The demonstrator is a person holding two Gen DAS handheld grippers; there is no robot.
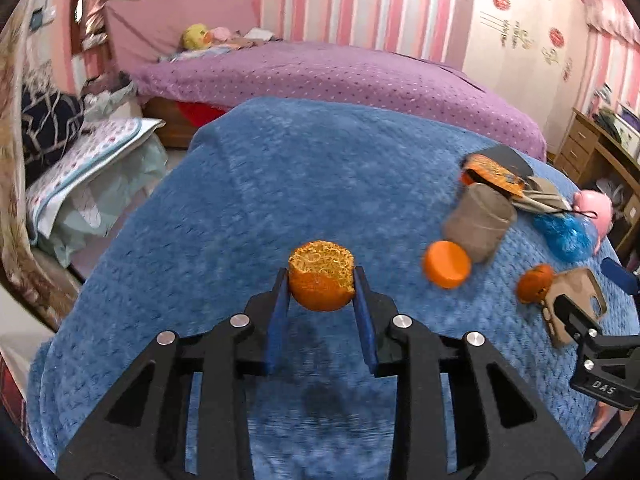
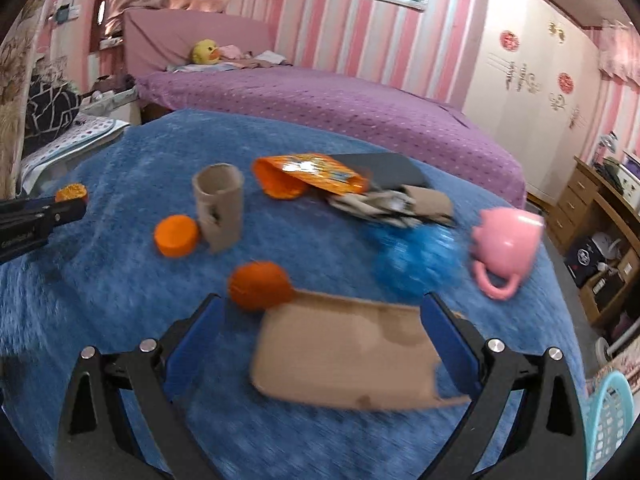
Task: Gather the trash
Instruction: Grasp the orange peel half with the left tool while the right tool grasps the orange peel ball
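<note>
Orange peel (image 1: 321,280), a hollowed half with its pith facing up, sat clamped between the blue pads of my left gripper (image 1: 321,286), lifted clear of the blue blanket (image 1: 280,184) over the desk. My right gripper (image 2: 326,312) stood wide open around a flat cardboard piece (image 2: 344,356), pads not pressing it. At its eleven o'clock lay another peel (image 2: 259,285); further, at ten o'clock, a cardboard tube (image 2: 220,210) stood upright beside an orange cap (image 2: 176,236).

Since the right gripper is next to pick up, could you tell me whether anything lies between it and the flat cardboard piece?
Nothing visible does: the flat cardboard piece already lies between the open right gripper's fingers, with only an orange peel touching its far-left corner.
</note>
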